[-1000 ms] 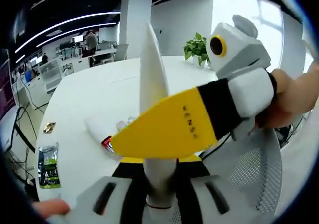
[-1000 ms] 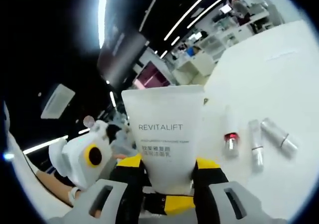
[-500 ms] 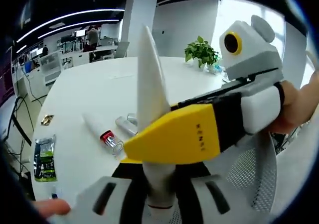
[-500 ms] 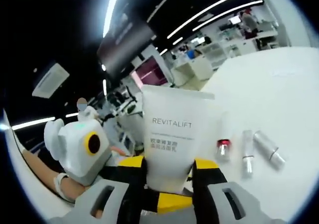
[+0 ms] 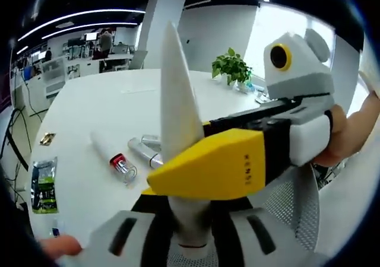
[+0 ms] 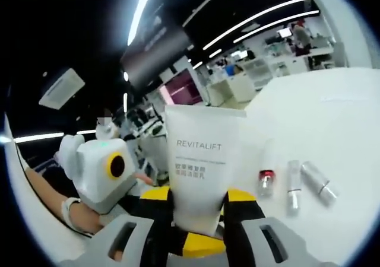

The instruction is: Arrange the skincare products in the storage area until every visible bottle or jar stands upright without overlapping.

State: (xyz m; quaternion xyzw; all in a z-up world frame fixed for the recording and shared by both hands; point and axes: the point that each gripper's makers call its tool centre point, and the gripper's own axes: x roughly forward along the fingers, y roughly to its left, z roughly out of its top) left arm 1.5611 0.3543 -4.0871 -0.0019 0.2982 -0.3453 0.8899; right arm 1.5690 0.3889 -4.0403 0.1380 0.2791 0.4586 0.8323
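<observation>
Got the white tube [image 6: 200, 166] up off the table [image 5: 89, 110], REVITALIFT print facing my right camera, both sets of fingers pinching it near its bottom: right gripper [image 6: 193, 204] from one side, left gripper [image 5: 187, 210] from the other. Three more tubes lying flat on the table: red-capped tube [image 5: 113, 154] and two silver tubes [image 6: 306, 184] just beside it.

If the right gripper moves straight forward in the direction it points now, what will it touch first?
Probably nothing soon. The right gripper holds the white tube, which points past the table edge toward the distant office. The small bottles lie to one side; depth is uncertain.
</observation>
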